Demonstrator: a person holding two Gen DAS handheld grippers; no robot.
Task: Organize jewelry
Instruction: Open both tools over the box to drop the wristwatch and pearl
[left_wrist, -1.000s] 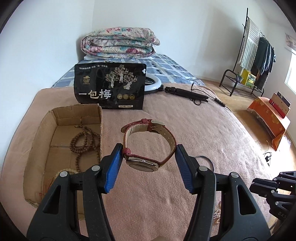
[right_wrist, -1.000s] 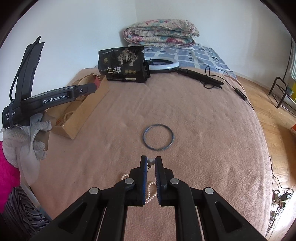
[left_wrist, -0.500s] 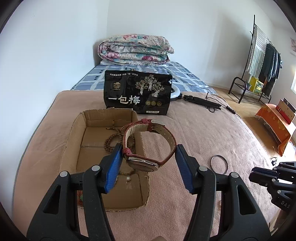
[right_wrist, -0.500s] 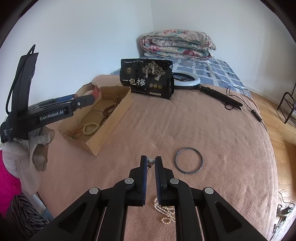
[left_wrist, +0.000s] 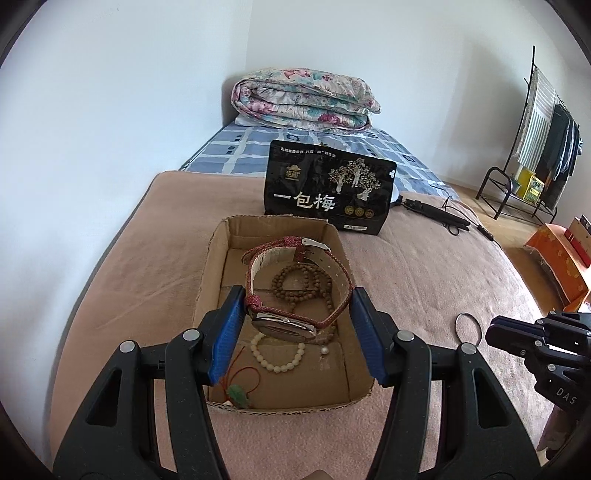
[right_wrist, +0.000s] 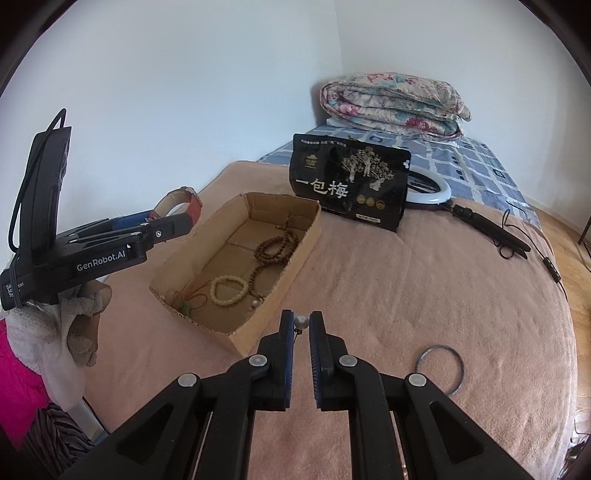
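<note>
My left gripper (left_wrist: 295, 325) is shut on a red-strapped watch (left_wrist: 288, 321) and holds it above the open cardboard box (left_wrist: 212, 258). The box (right_wrist: 291, 266) holds brown prayer beads (right_wrist: 273, 247), a cream bead bracelet (right_wrist: 228, 291), a green pendant on red cord (left_wrist: 238, 393) and a loose pearl (left_wrist: 324, 350). My right gripper (right_wrist: 301, 326) is shut on a small pearl earring (right_wrist: 301, 322), just outside the box's near right corner. The left gripper (right_wrist: 162, 225) with the watch (right_wrist: 181, 203) shows at the left of the right wrist view.
A dark bangle (right_wrist: 439, 369) lies on the pink blanket right of the box, also in the left wrist view (left_wrist: 467, 325). A black snack bag (left_wrist: 328, 195) stands behind the box. A ring light (right_wrist: 428, 188) and its black handle (right_wrist: 491, 229) lie beyond. A folded quilt (left_wrist: 303, 99) sits at the back.
Both grippers have moved left toward the box. The watch now hangs over the box's inside; the pearl earring now sits near the box's corner, with the bangle left behind at right.
</note>
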